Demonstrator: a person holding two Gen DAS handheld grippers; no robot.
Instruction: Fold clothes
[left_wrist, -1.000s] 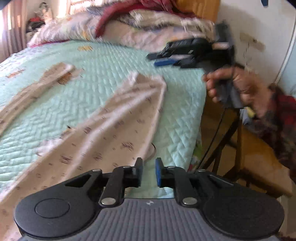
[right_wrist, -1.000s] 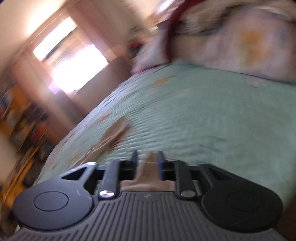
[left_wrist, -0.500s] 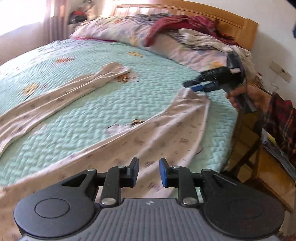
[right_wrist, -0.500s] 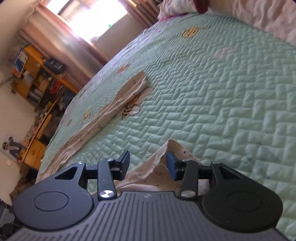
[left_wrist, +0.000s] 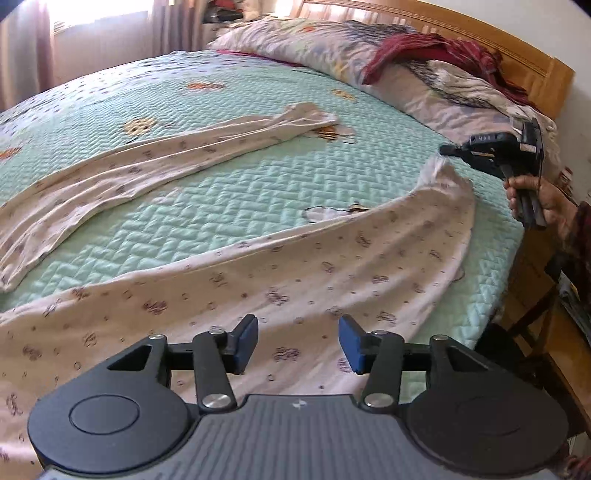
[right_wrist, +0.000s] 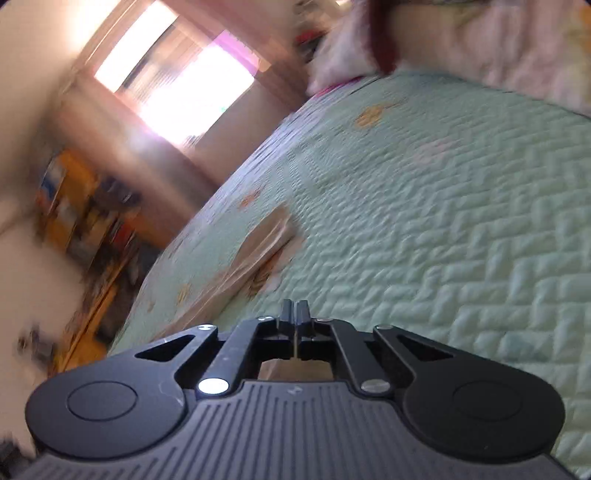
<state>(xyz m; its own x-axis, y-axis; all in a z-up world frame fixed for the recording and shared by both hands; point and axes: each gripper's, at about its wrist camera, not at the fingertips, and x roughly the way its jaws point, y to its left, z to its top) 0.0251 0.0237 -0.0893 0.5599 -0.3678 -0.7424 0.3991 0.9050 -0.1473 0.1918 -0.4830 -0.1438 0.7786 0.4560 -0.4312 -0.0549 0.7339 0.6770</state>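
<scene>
Left wrist view: the pyjama trousers (left_wrist: 332, 266) are being hovered over by spread left tongs (left_wrist: 297, 343), just opening, nothing between; right tongs (left_wrist: 448, 150) pinching the cuff should be kept taut.

Left wrist view: riding behind the left gripper (left_wrist: 297, 343), tilting down over the bed's near edge, facing the headboard (left_wrist: 480, 40) at 1 o'clock.
Right wrist view: skimming low and close over the quilt (right_wrist: 443, 221), rolled, facing the window (right_wrist: 177, 85) at 10 o'clock — blurring.
Shared: both are taking in the quilt and the pyjama leg (left_wrist: 166, 166) (right_wrist: 255, 254).
</scene>
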